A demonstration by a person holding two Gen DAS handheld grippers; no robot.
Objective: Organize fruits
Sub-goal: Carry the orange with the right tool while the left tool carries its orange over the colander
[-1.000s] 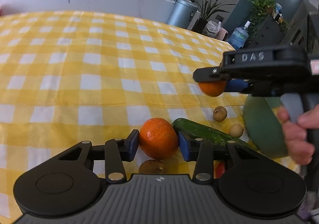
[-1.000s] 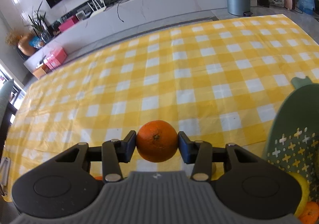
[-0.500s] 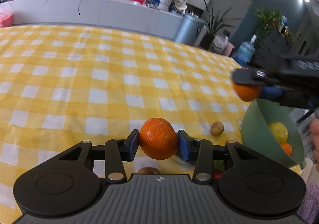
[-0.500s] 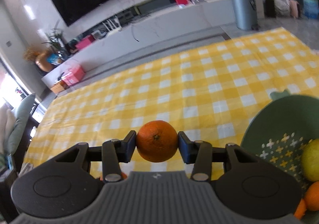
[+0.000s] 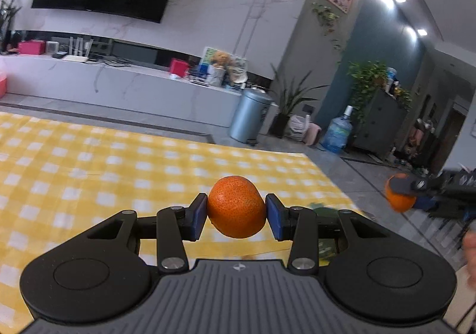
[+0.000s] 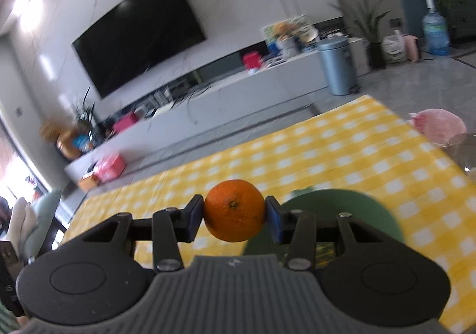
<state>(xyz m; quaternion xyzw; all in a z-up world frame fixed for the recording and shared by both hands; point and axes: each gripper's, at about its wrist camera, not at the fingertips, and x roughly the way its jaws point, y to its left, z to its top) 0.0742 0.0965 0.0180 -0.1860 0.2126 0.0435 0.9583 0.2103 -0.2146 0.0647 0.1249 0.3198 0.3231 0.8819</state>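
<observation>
Two oranges aloft, one clamped in each gripper, above a yellow checked tablecloth [image 5: 89, 161]. Left gripper [image 5: 236, 216] grasping a pebbly-skinned orange [image 5: 236, 206] between blue pads. Right gripper [image 6: 235, 216] clenched on a second orange [image 6: 234, 210], stem scar facing the camera. Green colander [image 6: 342, 209] just below and right of the right gripper's fingers, contents hidden. Pink bowl [image 6: 437, 125] farther ahead to the right. Blurred surroundings, suggesting fast motion. Likely risks: round fruit slipping from narrow pads mid-swing, rolling off the table edge; early release missing the colander; both grippers colliding if converging on one rim.
</observation>
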